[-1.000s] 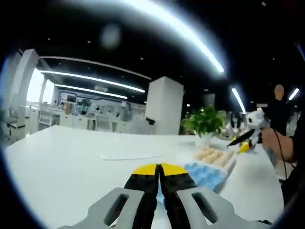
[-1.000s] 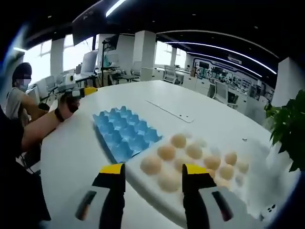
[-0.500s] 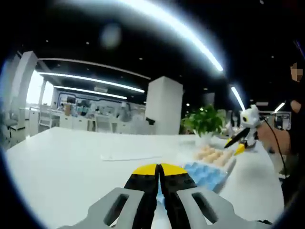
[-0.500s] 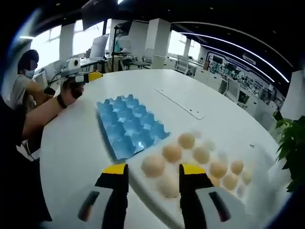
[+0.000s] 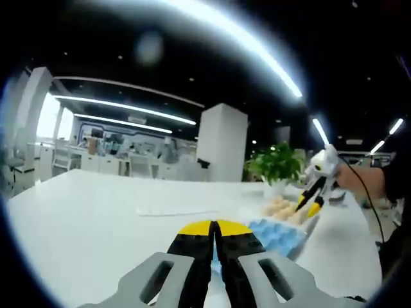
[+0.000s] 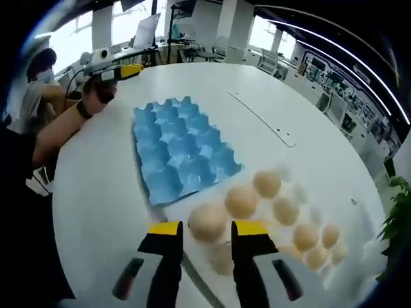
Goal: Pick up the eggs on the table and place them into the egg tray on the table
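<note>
In the right gripper view, my right gripper [image 6: 207, 230] is open, its yellow tips on either side of the nearest tan egg [image 6: 207, 221]. Several more eggs [image 6: 286, 210] sit in a white holder [image 6: 192, 276] that runs off to the right. The blue egg tray [image 6: 183, 154] lies just beyond, with bare cups. In the left gripper view, my left gripper [image 5: 214, 229] is shut with nothing in it, low over the table. Ahead of it are the blue tray [image 5: 277, 235], the eggs [image 5: 286, 209] and the right gripper [image 5: 313, 191] tilted down over them.
The white table [image 6: 96, 192] spreads wide around the tray. A hand holds the left gripper [image 6: 115, 69] at the table's far left edge, with a seated person [image 6: 38, 96] behind. A flat white strip [image 6: 263, 119] lies beyond the tray. A potted plant [image 5: 277, 163] stands behind the eggs.
My right gripper has dropped closer to the eggs and its jaws have narrowed around the nearest egg. The left gripper has stayed where it was.
</note>
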